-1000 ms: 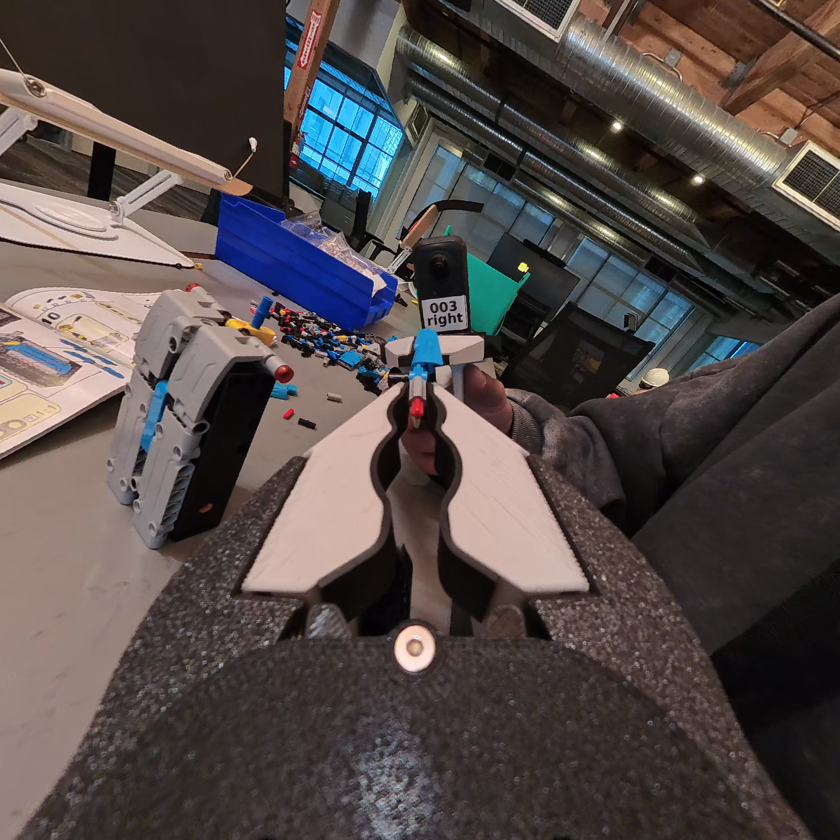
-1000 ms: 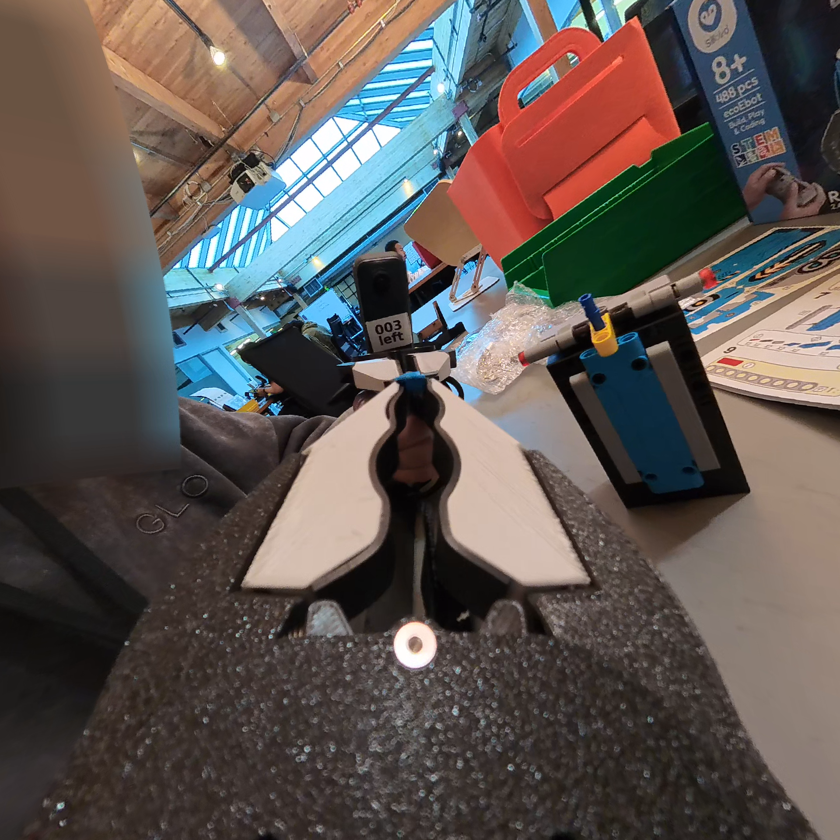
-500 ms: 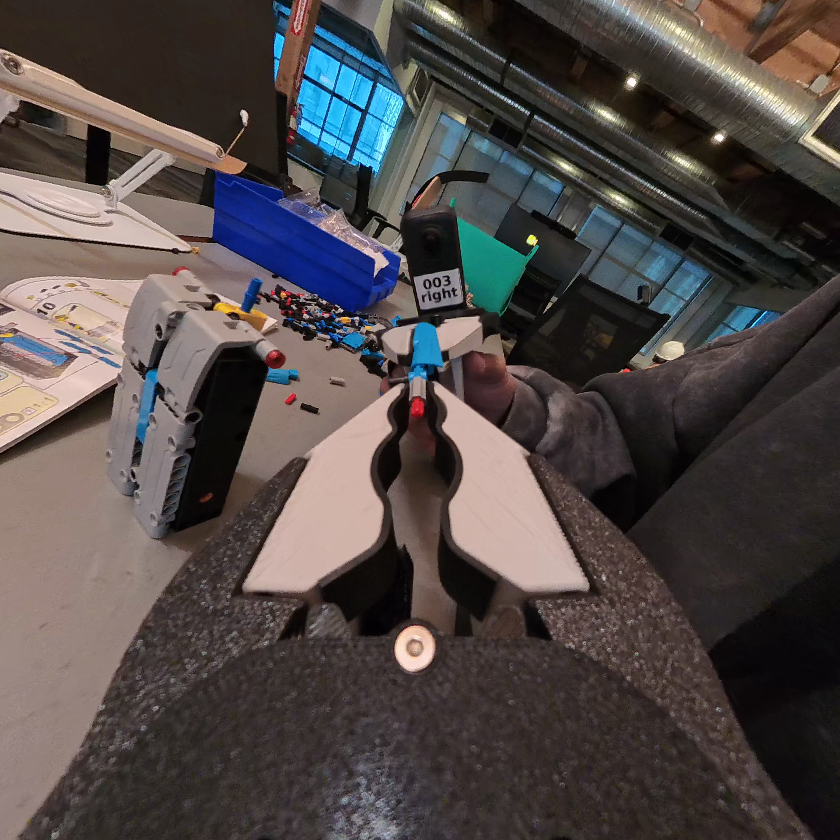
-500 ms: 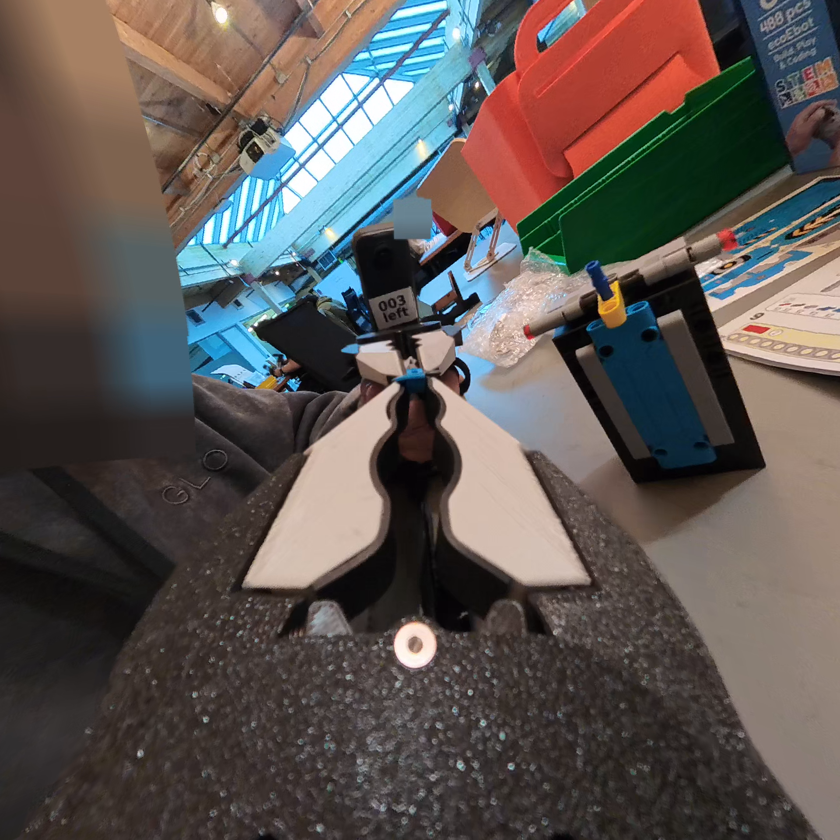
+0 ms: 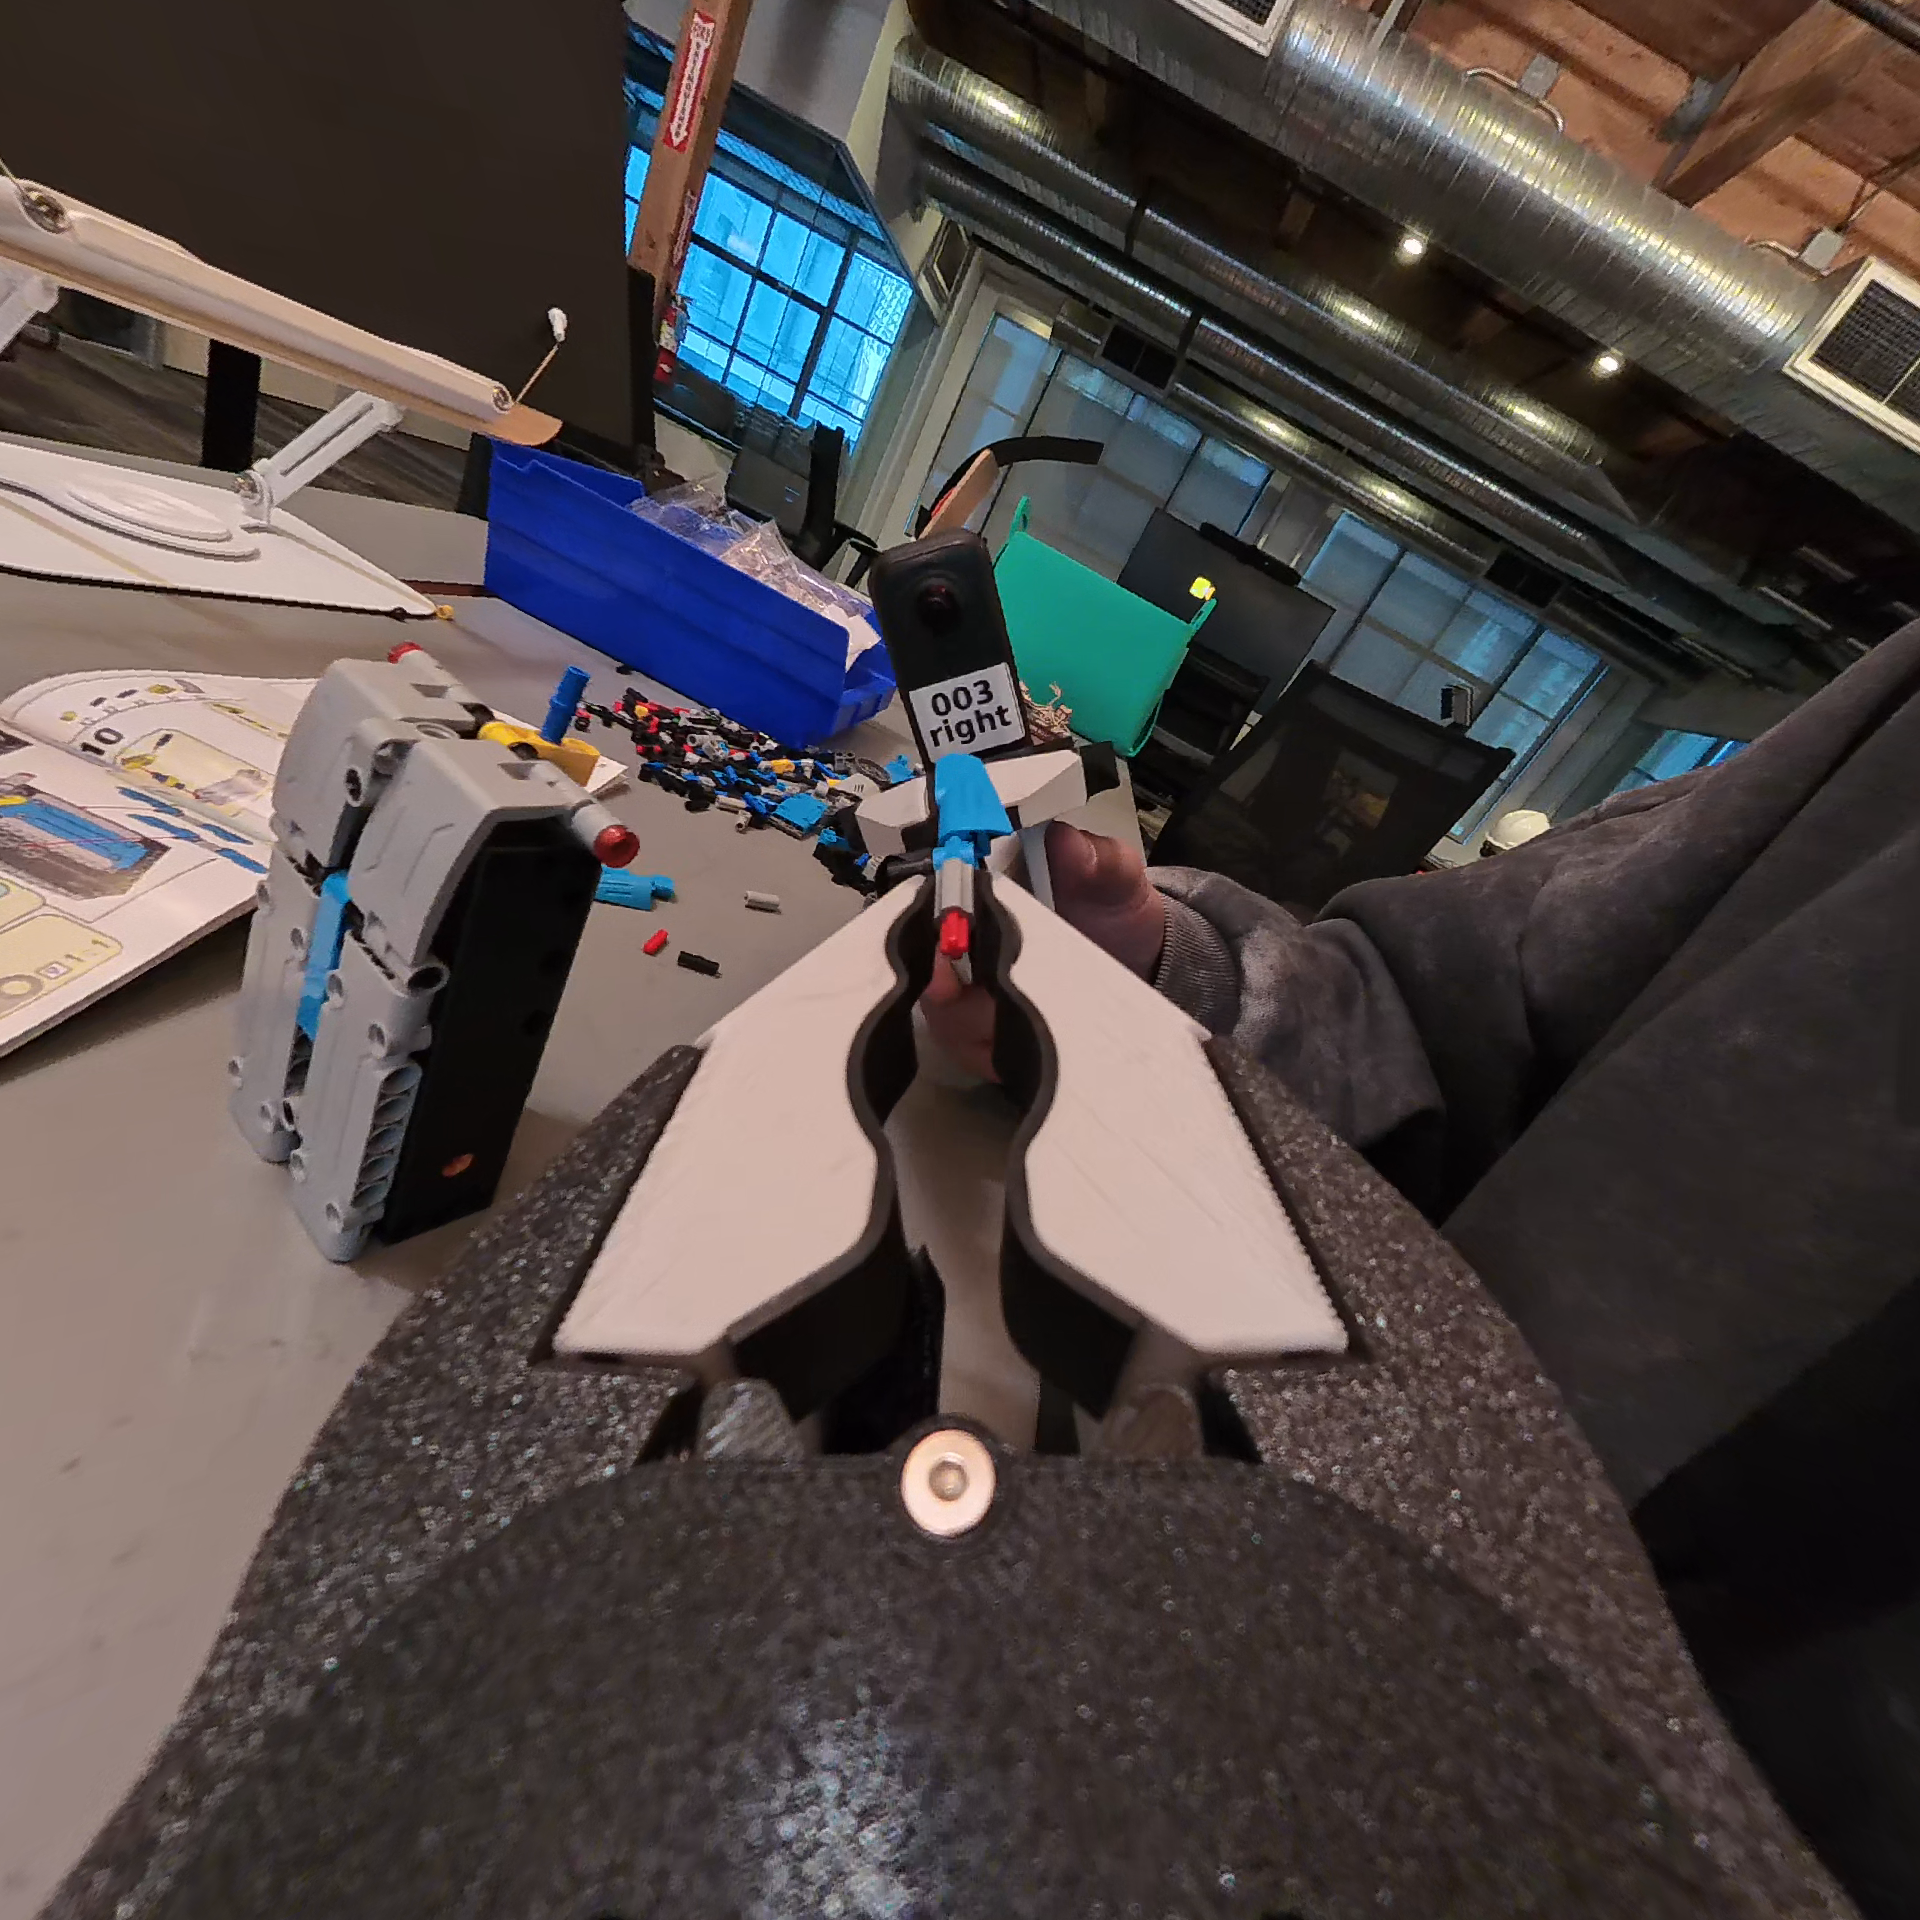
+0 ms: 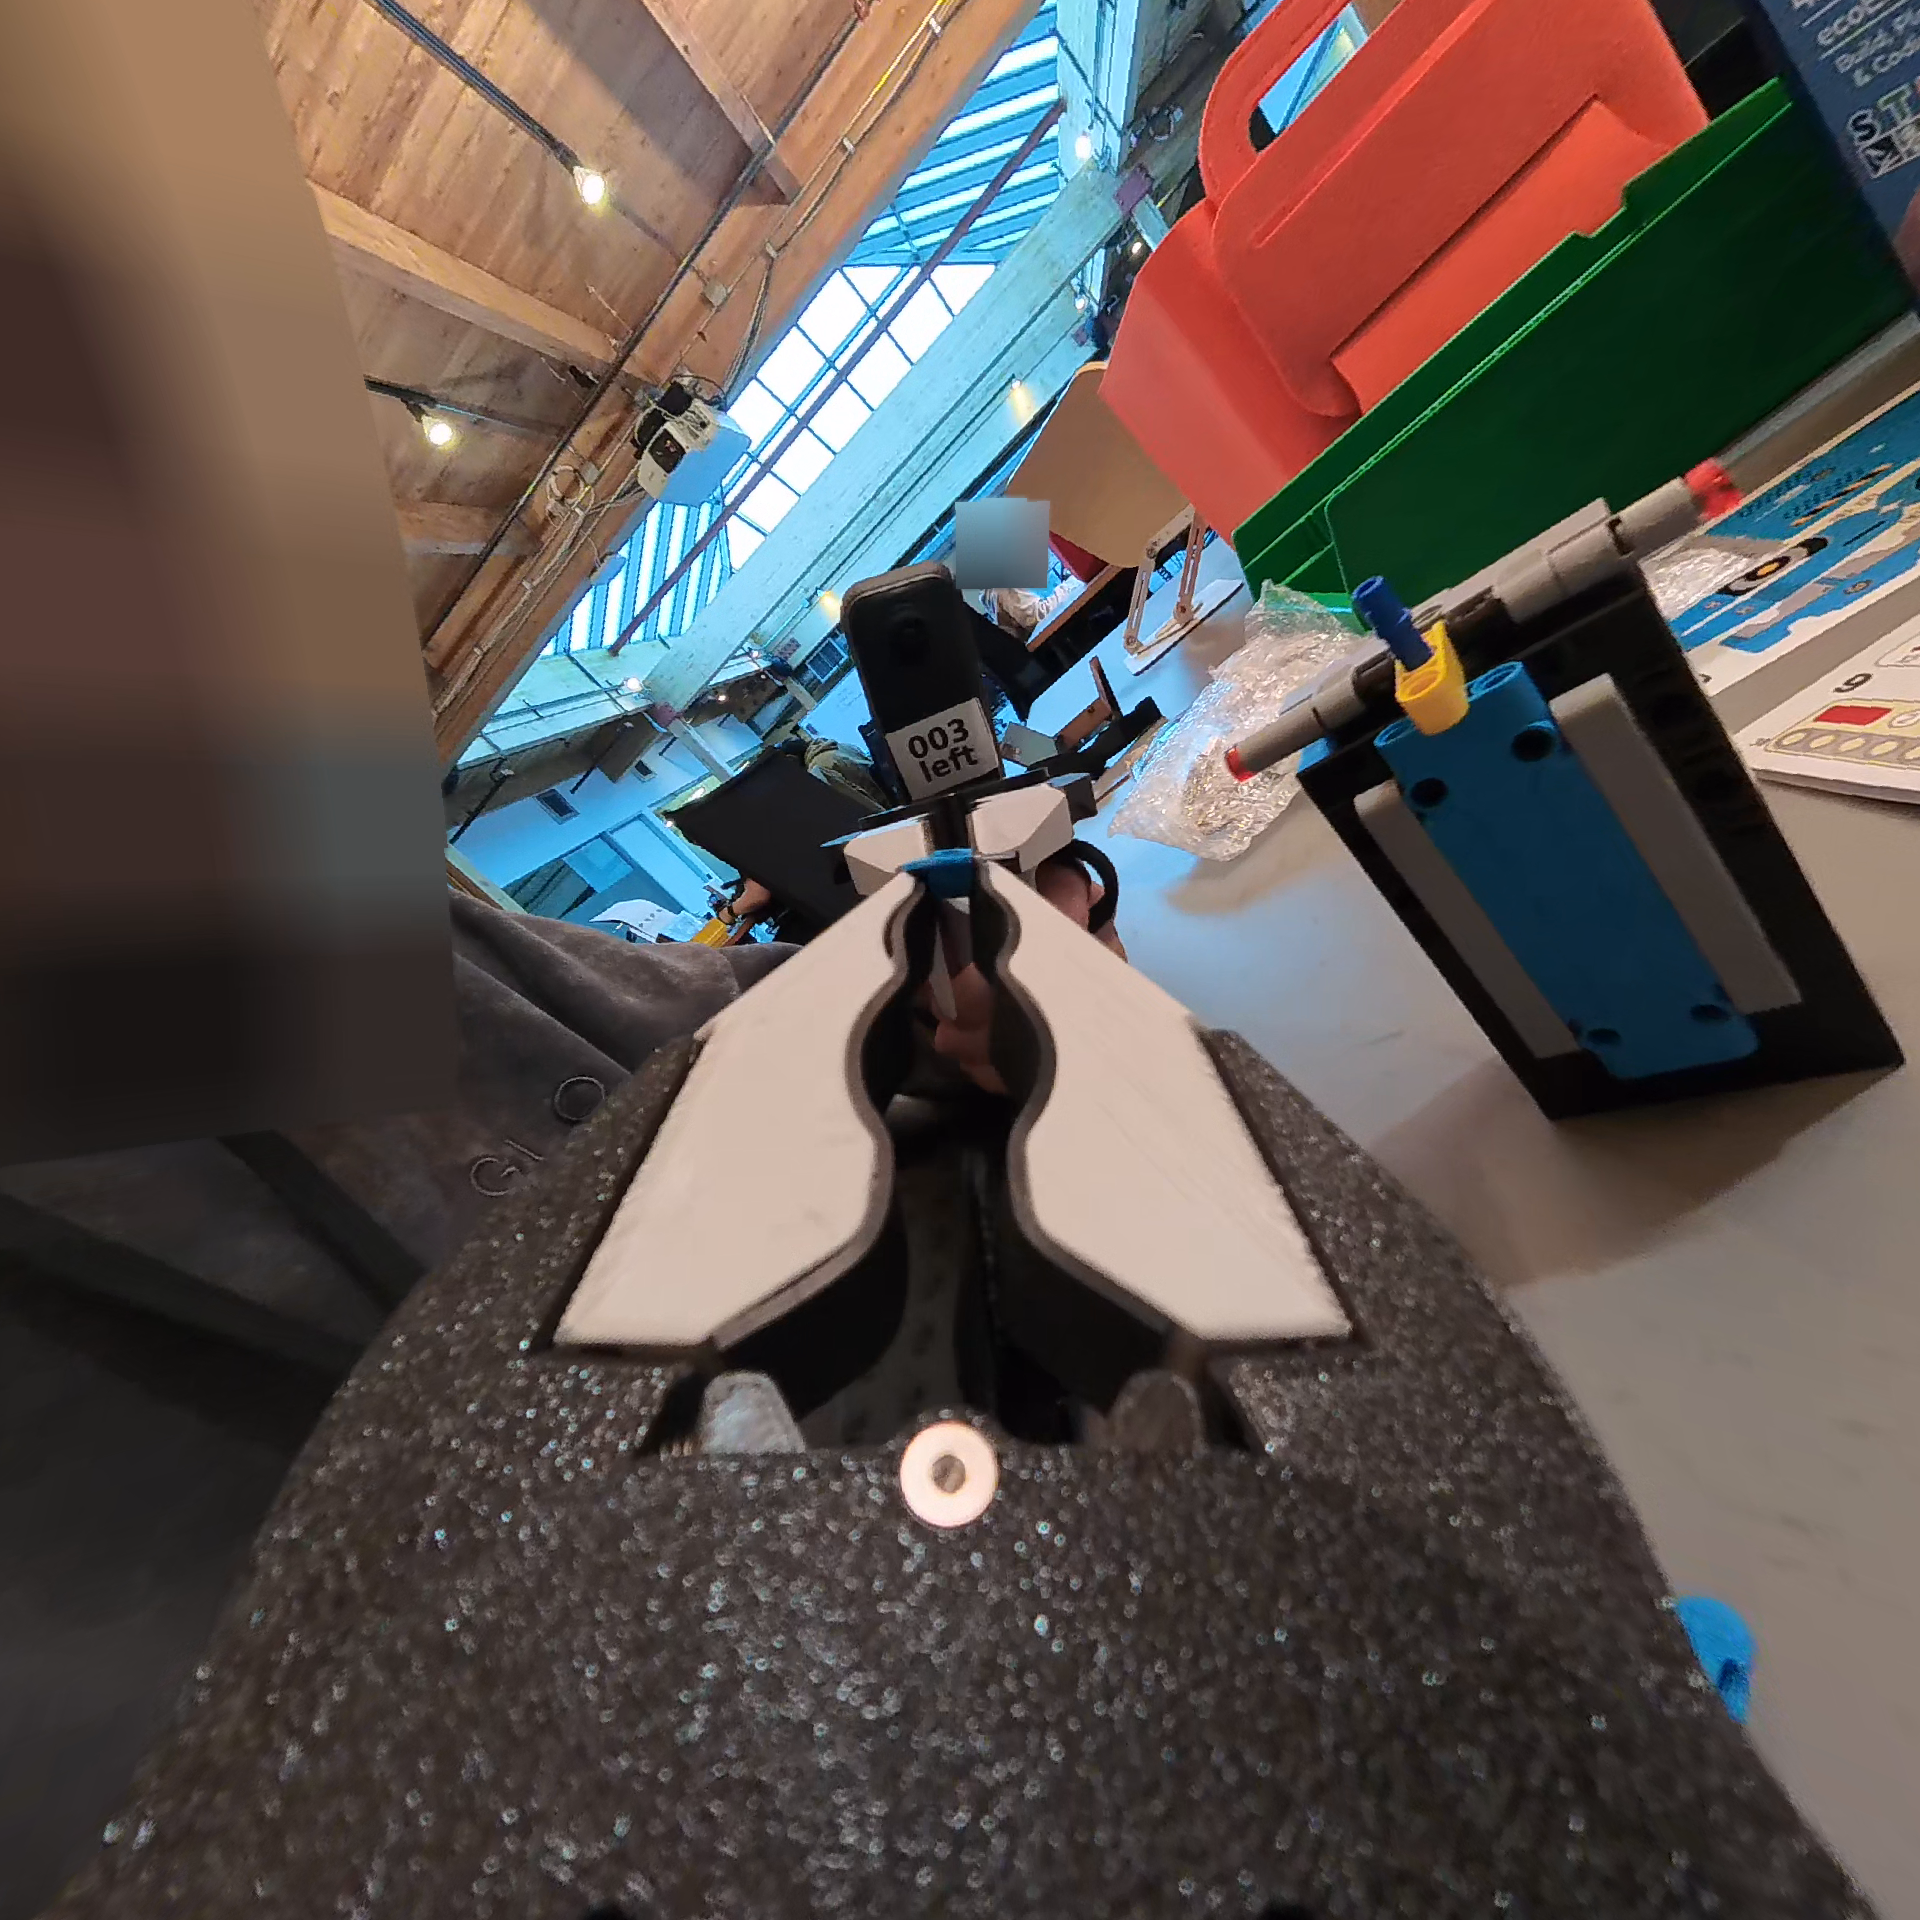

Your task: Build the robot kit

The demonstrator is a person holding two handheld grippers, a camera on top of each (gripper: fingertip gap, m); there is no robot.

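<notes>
Overhead, wooden beams, silver ducts and tall windows span a workshop, and below them lies a grey bench (image 5: 125, 1351). On it stands a grey, black and blue brick model (image 5: 395, 935), with an instruction booklet (image 5: 94, 831), loose small bricks (image 5: 727, 758) and a blue bin (image 5: 665, 603) behind it. Both grippers meet tip to tip above the bench, beside the model. The left gripper (image 5: 951, 914) has its jaws pinching a thin grey pin with a red end (image 5: 953, 914). The right gripper (image 6: 948, 868) has its jaws nipping a blue piece (image 6: 943, 860) joined to that pin. How pin and piece connect is hidden between the tips. A sleeve (image 5: 1558, 1039) fills the right of the left wrist view. Bare bench lies in front of the model.
</notes>
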